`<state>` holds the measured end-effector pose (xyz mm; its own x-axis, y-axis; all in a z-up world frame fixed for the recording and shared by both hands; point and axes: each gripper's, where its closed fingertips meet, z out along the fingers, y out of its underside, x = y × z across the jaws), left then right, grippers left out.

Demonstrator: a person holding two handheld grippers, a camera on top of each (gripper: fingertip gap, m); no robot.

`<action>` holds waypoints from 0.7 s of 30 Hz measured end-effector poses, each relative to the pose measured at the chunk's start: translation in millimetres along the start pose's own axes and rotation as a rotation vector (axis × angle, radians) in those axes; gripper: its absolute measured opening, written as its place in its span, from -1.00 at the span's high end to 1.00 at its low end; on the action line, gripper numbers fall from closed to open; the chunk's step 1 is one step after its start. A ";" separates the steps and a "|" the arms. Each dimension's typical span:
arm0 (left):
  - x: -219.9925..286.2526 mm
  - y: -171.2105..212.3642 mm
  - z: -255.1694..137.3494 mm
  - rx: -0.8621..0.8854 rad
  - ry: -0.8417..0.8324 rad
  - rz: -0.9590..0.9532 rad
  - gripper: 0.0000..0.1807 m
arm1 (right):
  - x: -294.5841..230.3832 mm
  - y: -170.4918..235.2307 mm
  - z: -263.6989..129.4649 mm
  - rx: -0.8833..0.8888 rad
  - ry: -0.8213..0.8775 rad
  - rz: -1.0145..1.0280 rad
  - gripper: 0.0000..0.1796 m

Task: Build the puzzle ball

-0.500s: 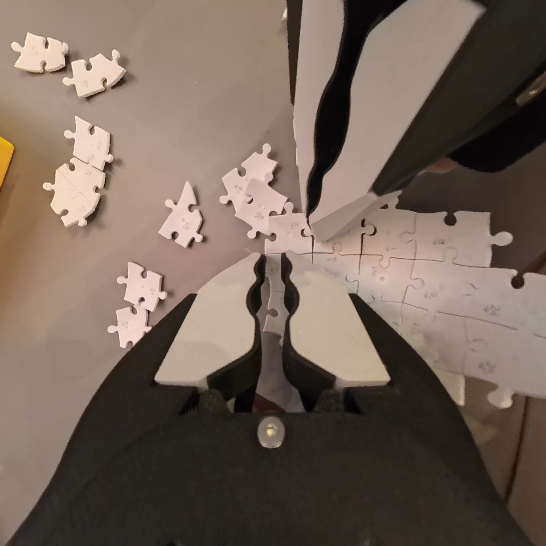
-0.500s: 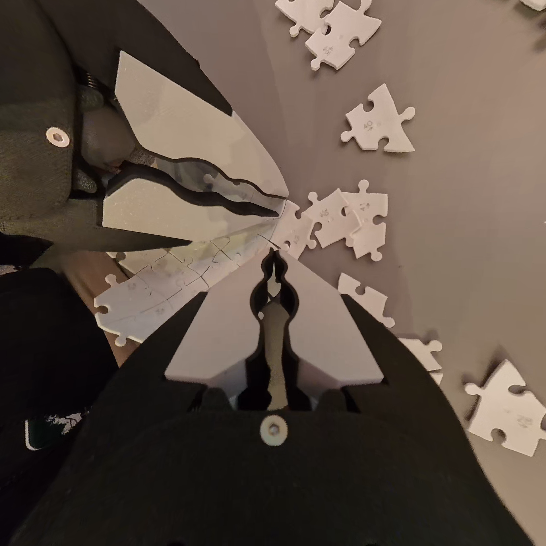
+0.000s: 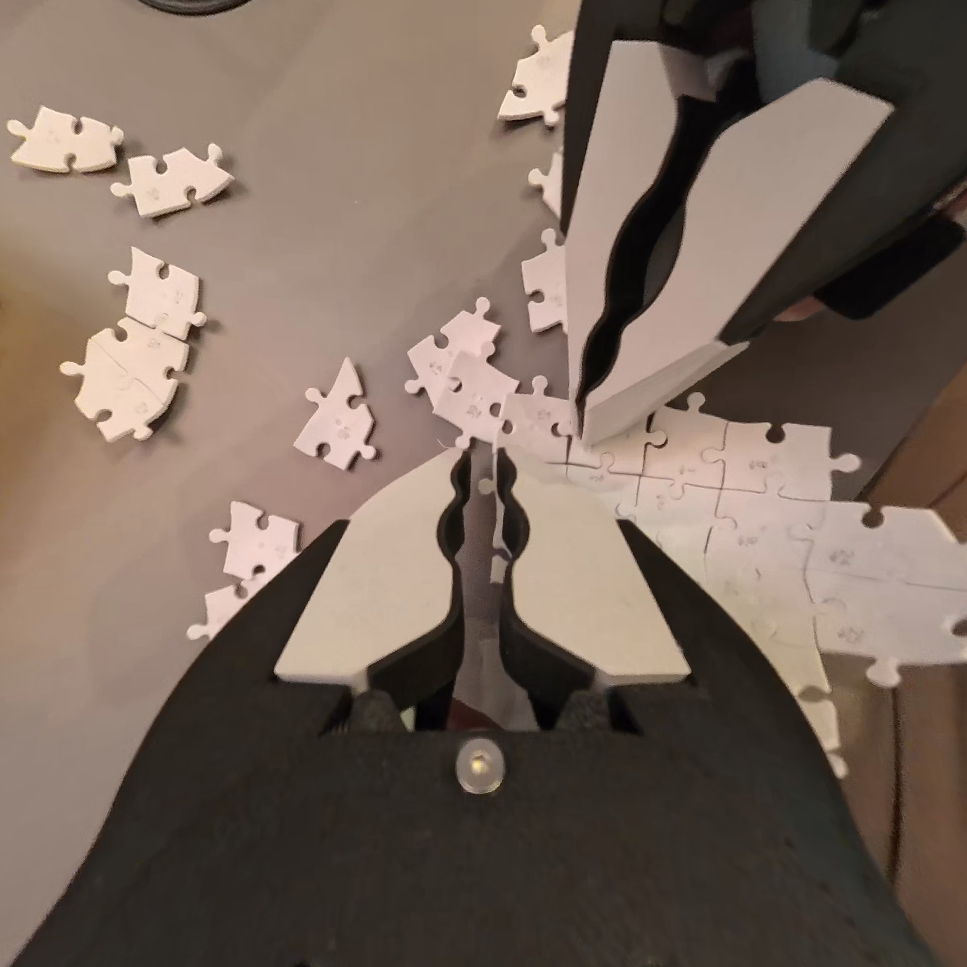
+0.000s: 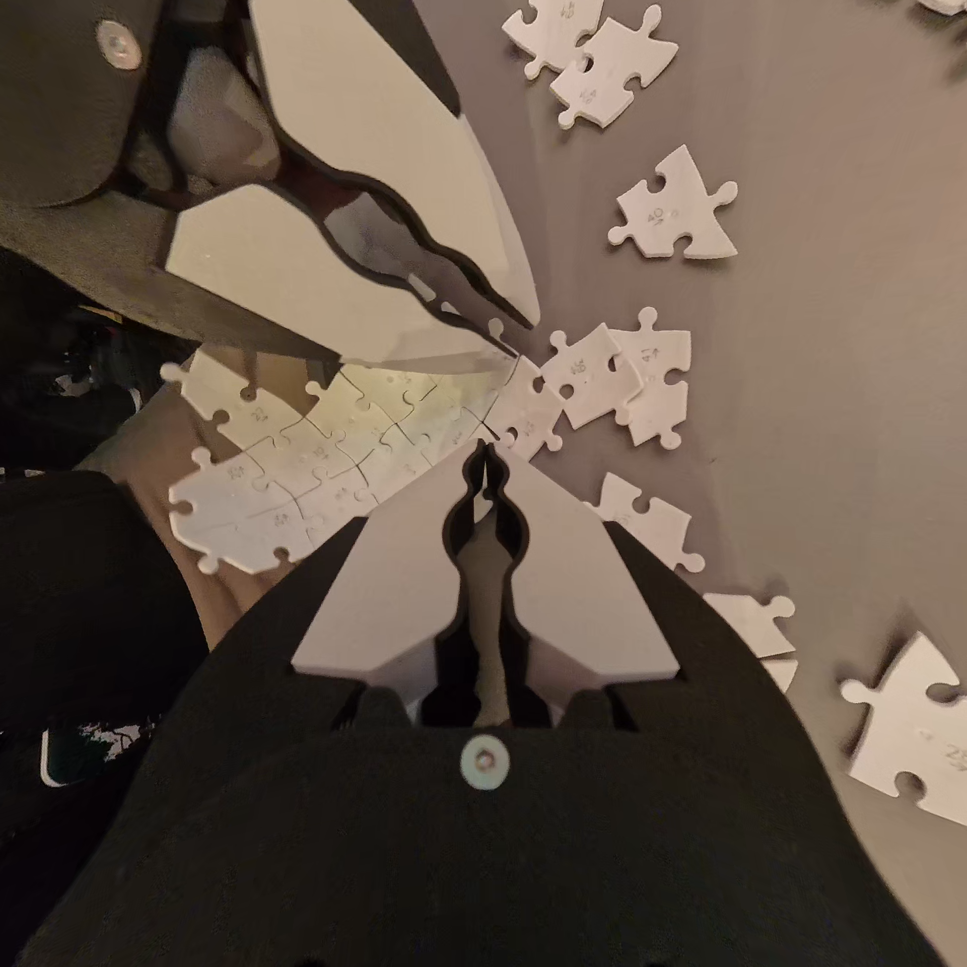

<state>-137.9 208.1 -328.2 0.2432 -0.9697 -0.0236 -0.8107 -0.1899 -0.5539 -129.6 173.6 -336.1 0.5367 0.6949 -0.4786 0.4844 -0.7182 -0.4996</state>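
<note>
Both grippers pinch the panel (image 3: 759, 528): left gripper (image 3: 484, 460) narrow, right gripper (image 4: 485, 454) closed. We should steady the seam while pressing the end piece (image 3: 533, 418) flush.

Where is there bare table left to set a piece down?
Bare grey table lies between the left-hand loose pieces and the overlapping pair; more lies right of the wedge piece. It is crowded around the assembled sheet, where both the left gripper and right gripper meet.
</note>
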 end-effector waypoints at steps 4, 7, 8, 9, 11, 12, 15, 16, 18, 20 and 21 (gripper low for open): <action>9.7 -0.3 6.1 0.011 0.096 -0.038 0.89 | -0.5 0.9 -0.7 0.018 -0.009 -0.003 1.00; 10.4 -1.0 6.2 0.016 0.126 -0.049 0.89 | -0.5 1.2 -0.9 0.030 -0.010 -0.010 1.00; 10.3 -1.1 6.4 0.017 0.134 -0.049 0.89 | -0.5 1.1 -0.9 0.035 -0.011 -0.010 1.00; 10.4 -0.3 7.0 0.012 0.137 -0.043 0.88 | -0.5 1.0 -1.0 0.041 -0.011 -0.009 1.00; 9.4 2.4 8.2 -0.012 0.132 -0.038 0.88 | -0.3 0.8 -1.6 0.049 -0.002 -0.017 1.00; 9.4 2.4 8.7 -0.014 0.131 -0.037 0.89 | -0.3 0.4 -2.4 0.053 0.011 -0.030 0.98; 8.8 2.0 8.8 -0.015 0.119 -0.035 0.89 | -2.1 -2.4 -8.6 0.081 0.036 -0.034 0.88; 9.2 1.3 8.4 -0.011 0.123 -0.037 0.89 | -0.6 -3.8 -12.6 0.097 0.055 -0.031 0.86; 8.1 1.6 6.9 -0.011 0.120 -0.046 0.88 | 3.8 -1.9 -19.7 0.103 0.089 0.004 0.80; 8.3 0.6 5.1 -0.005 0.126 -0.054 0.88 | 7.4 5.6 -20.9 0.077 0.104 0.058 0.79; 8.5 0.1 4.4 -0.003 0.126 -0.055 0.88 | 7.7 7.9 -19.9 0.074 0.104 0.080 0.78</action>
<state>-133.6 200.6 -332.2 0.2186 -0.9695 0.1112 -0.7998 -0.2432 -0.5488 -107.9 172.5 -329.4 0.6418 0.6254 -0.4438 0.3872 -0.7638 -0.5165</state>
